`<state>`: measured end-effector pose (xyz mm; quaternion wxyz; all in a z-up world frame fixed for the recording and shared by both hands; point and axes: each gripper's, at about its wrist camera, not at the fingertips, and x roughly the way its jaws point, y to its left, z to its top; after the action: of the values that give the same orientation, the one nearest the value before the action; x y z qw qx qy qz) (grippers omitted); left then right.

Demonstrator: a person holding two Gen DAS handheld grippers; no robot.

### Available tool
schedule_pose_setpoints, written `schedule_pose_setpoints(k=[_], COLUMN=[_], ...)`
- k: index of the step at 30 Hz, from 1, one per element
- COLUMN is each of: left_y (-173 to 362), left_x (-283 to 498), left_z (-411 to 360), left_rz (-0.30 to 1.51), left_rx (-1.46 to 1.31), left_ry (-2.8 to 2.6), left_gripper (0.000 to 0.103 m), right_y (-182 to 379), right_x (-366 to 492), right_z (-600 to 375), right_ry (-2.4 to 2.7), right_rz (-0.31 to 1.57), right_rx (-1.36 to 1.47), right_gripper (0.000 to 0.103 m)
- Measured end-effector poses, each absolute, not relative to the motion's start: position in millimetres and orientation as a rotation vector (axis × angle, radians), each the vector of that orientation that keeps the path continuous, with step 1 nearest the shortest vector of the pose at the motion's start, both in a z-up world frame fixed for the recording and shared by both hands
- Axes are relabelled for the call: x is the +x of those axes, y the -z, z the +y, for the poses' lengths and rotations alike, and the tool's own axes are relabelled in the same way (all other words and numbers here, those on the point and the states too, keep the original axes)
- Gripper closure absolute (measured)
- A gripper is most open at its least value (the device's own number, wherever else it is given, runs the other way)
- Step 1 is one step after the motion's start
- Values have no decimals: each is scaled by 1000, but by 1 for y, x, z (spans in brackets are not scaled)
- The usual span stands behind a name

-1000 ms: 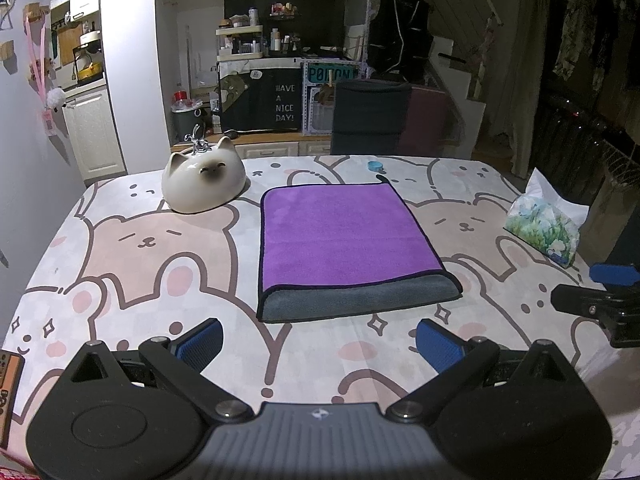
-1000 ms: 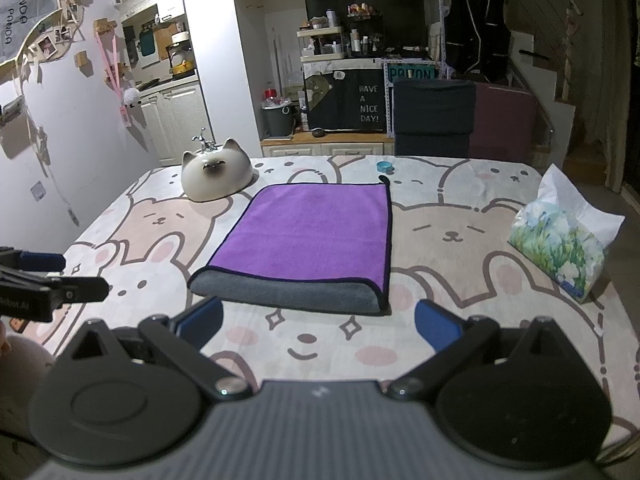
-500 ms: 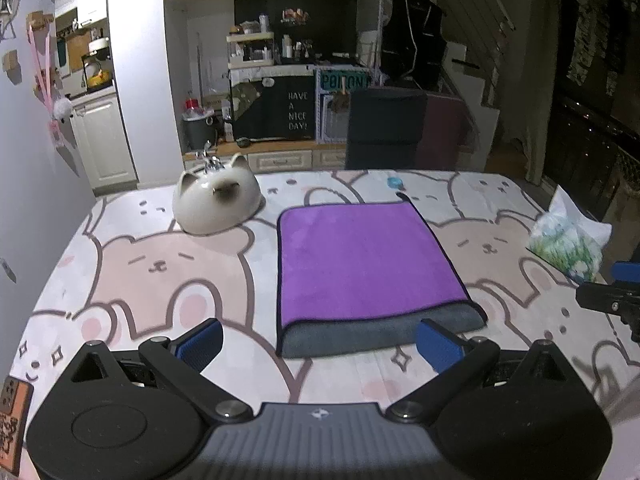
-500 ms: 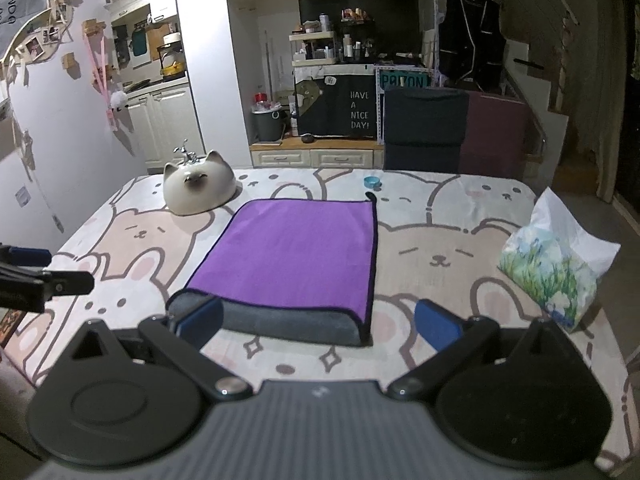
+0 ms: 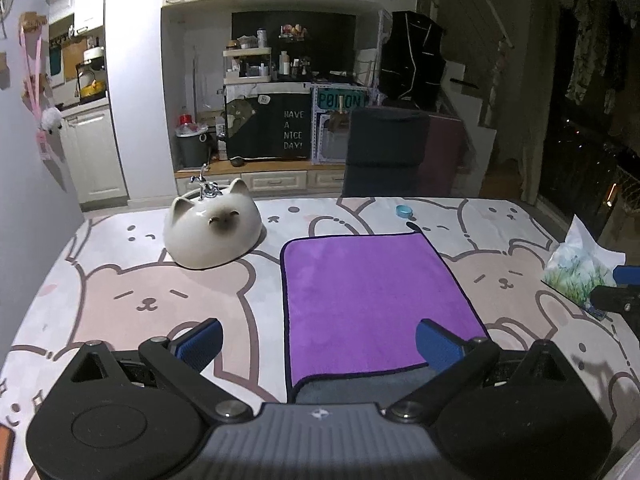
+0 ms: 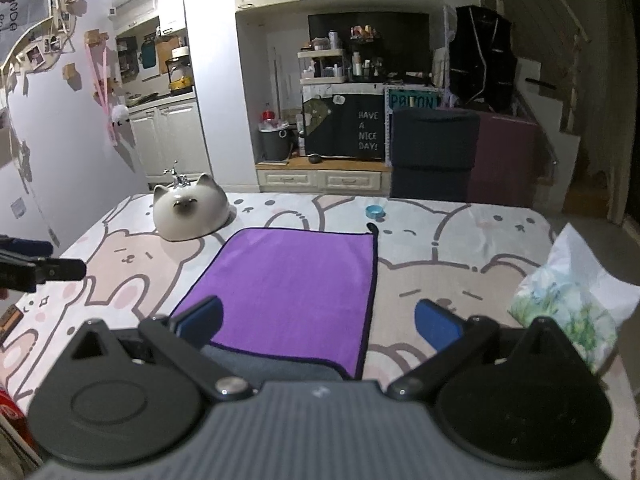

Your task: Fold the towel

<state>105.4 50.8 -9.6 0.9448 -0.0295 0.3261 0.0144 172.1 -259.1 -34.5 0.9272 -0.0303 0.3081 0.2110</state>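
My left gripper (image 5: pixel 318 340) is nearest in the left wrist view. Its two blue-padded fingers (image 5: pixel 200 338) are spread wide and grip nothing. The near edge of the folded purple towel with grey underside (image 5: pixel 372 300) lies between and beyond them. The right finger overlaps the towel's near right corner in that view; whether it touches the cloth I cannot tell.

My right gripper (image 6: pixel 318 330) is likewise spread wide and empty. Its left finger (image 6: pixel 200 318) overlaps the towel's (image 6: pixel 296 288) near left corner in the right wrist view; contact cannot be confirmed. Its right finger sits over bare tablecloth to the right of the towel. Each gripper shows at the edge of the other's view: the right one at the right margin (image 5: pixel 618 294), the left one at the left margin (image 6: pixel 38 266).

The towel lies flat near the middle of the table covered in a pink and cream bear-print cloth (image 5: pixel 152 292). The purple face is up and a grey layer shows along the near edge. A small dark loop projects from its far right corner.

To the right, well apart from the towel, lies a soft floral-print tissue pack (image 6: pixel 576 300). At far left stands a white ceramic cat-head bowl (image 5: pixel 214 232), apart from the towel. Beyond the towel's far right corner lies a small blue ring-shaped cap (image 5: pixel 404 211).
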Motion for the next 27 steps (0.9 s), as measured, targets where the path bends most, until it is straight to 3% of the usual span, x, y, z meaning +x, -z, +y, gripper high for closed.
schedule_pose_setpoints(k=[8, 18, 21, 26, 27], left_y=[42, 110, 126, 146, 148], left_x=[129, 155, 157, 167, 168], left_z=[70, 96, 97, 96, 97], left_rz=[636, 766, 797, 856, 862], left_rx=[-54, -119, -104, -135, -142], left_ry=[98, 190, 218, 265, 266], left_gripper=[2, 2, 7, 28, 30], right_y=[56, 116, 136, 154, 156], right_x=[203, 227, 230, 241, 244], right_z=[-269, -270, -267, -263, -262], right_ry=[-463, -575, -575, -635, -633], right_rz=[621, 707, 746, 817, 836], right_rx=[-93, -142, -148, -156, -151], right_gripper=[0, 0, 0, 1, 7])
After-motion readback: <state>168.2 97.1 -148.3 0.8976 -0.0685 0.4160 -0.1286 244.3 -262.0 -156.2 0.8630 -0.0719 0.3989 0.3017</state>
